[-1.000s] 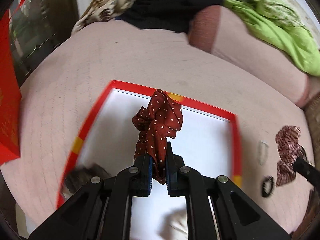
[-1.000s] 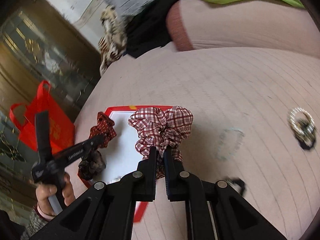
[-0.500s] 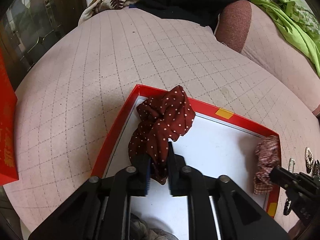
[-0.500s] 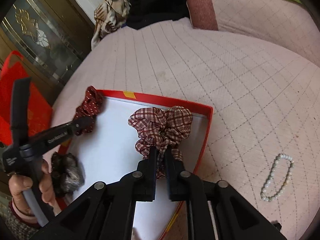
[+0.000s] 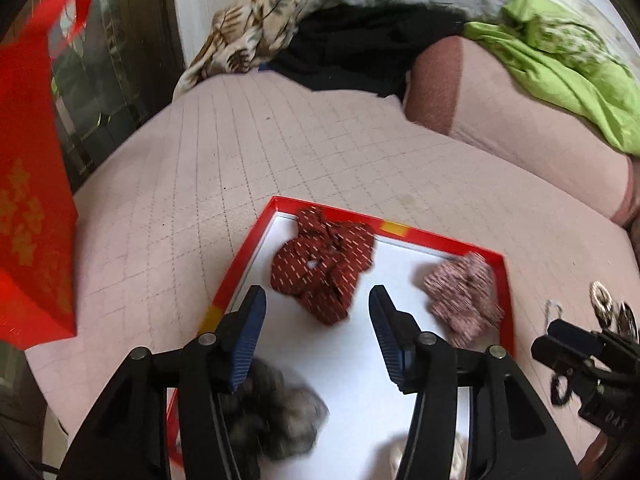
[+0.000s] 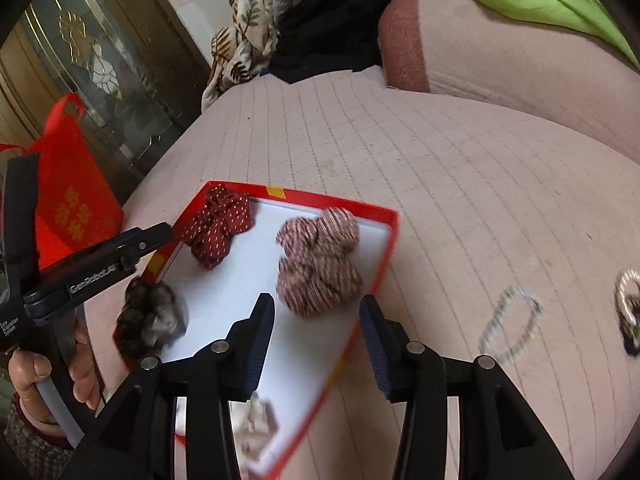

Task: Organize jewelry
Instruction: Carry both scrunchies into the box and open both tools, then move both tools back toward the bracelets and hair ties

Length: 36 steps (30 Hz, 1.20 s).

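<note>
The dotted red scrunchie (image 5: 325, 270) is seen lying on the white floor of the red-rimmed tray (image 5: 440, 238), in its far left corner, with the plaid scrunchie (image 6: 318, 266) lying near the far right rim. A dark furry scrunchie (image 6: 150, 320) is found at the tray's near left edge. The jaws of the left gripper (image 5: 316, 336) have just been opening and are spread, nothing being pinched — the dotted scrunchie lies beyond the tips. The jaws of the right gripper (image 6: 316, 344) have likewise just been opening; they are parted, the plaid scrunchie lying just ahead of them, unpressed. The tray is set on a pink quilted bedcover (image 6: 460, 184). To the right of the tray a bead bracelet (image 6: 510, 326) is seen, blurred. A red gift bag (image 5: 32, 208) stands at the left.
</note>
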Motion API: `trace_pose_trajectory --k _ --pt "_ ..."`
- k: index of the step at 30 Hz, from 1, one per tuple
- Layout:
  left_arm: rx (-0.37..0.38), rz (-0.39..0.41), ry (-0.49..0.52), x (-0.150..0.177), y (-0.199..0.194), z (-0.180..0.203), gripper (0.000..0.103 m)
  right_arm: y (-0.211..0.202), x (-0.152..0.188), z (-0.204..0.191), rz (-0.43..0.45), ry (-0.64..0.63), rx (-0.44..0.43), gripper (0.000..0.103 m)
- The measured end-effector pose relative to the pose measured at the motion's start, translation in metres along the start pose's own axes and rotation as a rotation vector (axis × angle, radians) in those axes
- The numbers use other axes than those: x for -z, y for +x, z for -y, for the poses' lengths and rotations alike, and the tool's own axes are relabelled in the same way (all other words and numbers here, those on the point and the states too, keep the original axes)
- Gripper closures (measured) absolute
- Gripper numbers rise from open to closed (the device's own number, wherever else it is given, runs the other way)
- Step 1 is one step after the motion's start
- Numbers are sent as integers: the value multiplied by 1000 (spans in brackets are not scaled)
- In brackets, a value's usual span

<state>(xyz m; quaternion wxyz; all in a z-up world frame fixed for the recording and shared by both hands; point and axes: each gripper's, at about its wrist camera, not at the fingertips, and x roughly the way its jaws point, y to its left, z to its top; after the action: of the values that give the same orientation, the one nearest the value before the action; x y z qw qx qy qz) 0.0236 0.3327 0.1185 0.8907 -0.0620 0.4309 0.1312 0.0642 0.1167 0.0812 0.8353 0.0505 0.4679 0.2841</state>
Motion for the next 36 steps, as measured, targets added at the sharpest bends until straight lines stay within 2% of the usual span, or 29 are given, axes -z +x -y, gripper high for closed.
trace_pose_trajectory --k 3,8,12,14,19,23,28,36 --pt "5 14 12 14 -23 12 46 -14 15 8 5 27 7 53" --pt "37 8 -4 43 -50 37 45 -45 66 34 5 99 32 52" --pt "87 -4 -27 67 -70 65 45 -70 106 58 2 144 81 51" --pt "127 -13 -37 76 -77 80 45 -91 137 77 10 179 134 48" --pt "177 -10 -17 109 -93 118 44 -115 165 100 28 233 201 47" --pt "186 -31 26 136 -99 147 44 -133 180 117 55 291 228 47" --pt "178 -46 116 163 -109 176 44 -145 187 116 88 297 235 47" --pt "200 -71 134 178 -116 188 44 -153 197 117 108 313 265 47"
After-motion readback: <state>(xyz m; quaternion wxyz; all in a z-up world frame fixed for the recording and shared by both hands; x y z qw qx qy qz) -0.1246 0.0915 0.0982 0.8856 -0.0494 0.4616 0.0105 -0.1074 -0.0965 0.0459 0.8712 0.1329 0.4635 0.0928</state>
